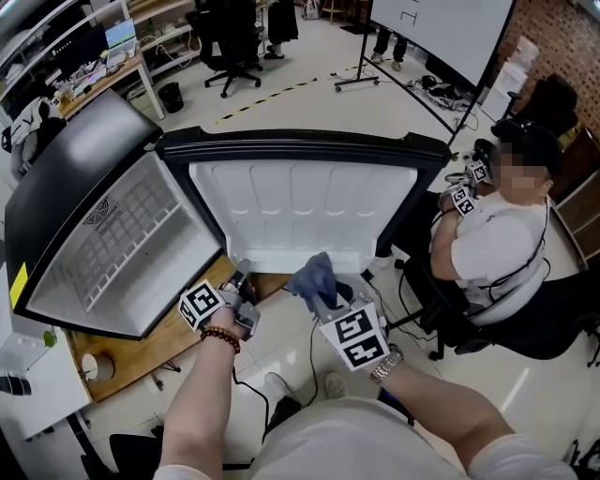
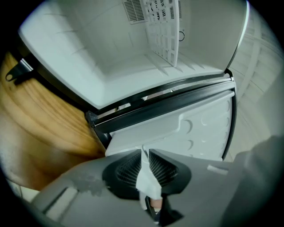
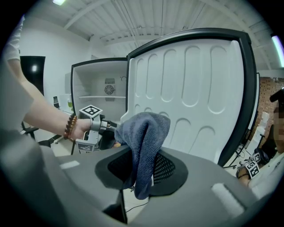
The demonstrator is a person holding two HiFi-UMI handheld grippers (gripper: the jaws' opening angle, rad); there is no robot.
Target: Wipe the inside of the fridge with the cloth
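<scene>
Your right tongs (image 3: 143, 175) pinched the cloth (image 3: 144, 133), left tongs (image 2: 146, 173) the door (image 2: 191, 128); a slip could've swung it shut.

Bright, even ceiling light fills my head view, and the white fridge door (image 1: 300, 211) glares softly. Both gripper views bulge fisheye-style, blacken at the corners, and go soft up close; a ceiling lamp (image 3: 60, 2) flares.

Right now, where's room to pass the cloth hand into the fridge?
Bare: the fridge compartment above and below the wire shelf. Crowded: the door edge, clamped by the left gripper, with right gripper and cloth alongside.
</scene>
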